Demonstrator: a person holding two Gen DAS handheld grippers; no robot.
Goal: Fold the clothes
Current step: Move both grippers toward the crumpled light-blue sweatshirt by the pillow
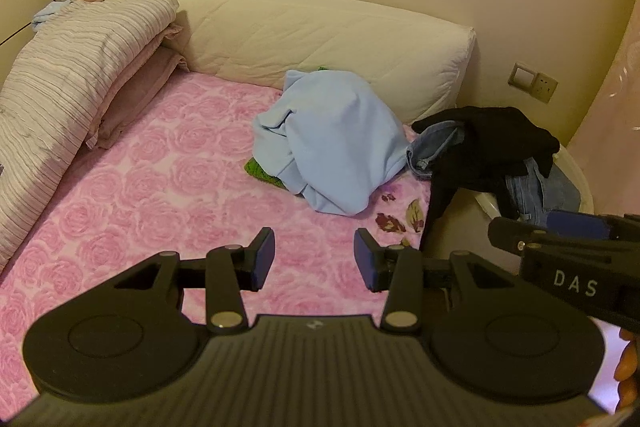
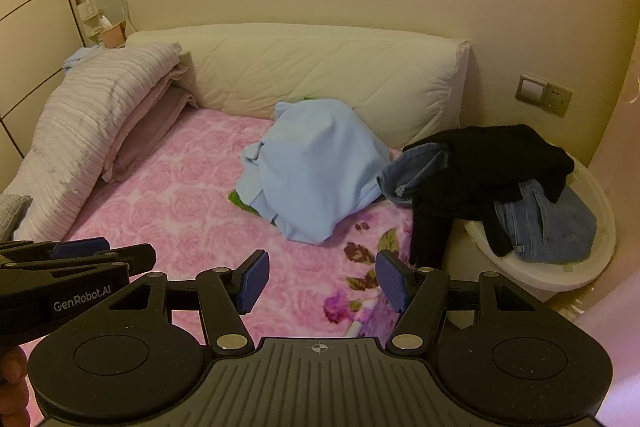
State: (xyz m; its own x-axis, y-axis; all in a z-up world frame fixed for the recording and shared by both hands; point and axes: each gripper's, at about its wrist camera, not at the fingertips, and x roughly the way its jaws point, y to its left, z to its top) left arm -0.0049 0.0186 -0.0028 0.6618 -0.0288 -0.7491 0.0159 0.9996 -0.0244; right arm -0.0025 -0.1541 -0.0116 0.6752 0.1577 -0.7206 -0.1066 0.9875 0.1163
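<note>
Hovering over pink rose-patterned bed cover (image 1: 160, 187): left gripper (image 1: 315, 257) and right gripper (image 2: 322, 277), jaws spread wide, nothing held. Crumpled light-blue garment (image 1: 332, 139) heaped well ahead; black garment (image 2: 492, 163) draped over white basket (image 2: 600, 227).

Both grippers' fingers (image 1: 264, 259) (image 2: 252, 281) apart, empty.

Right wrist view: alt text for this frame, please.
A crumpled light blue garment lies unfolded on a pink rose-print bed. The open, empty right gripper hovers before it; a black garment and jeans spill from a white basket.
</note>
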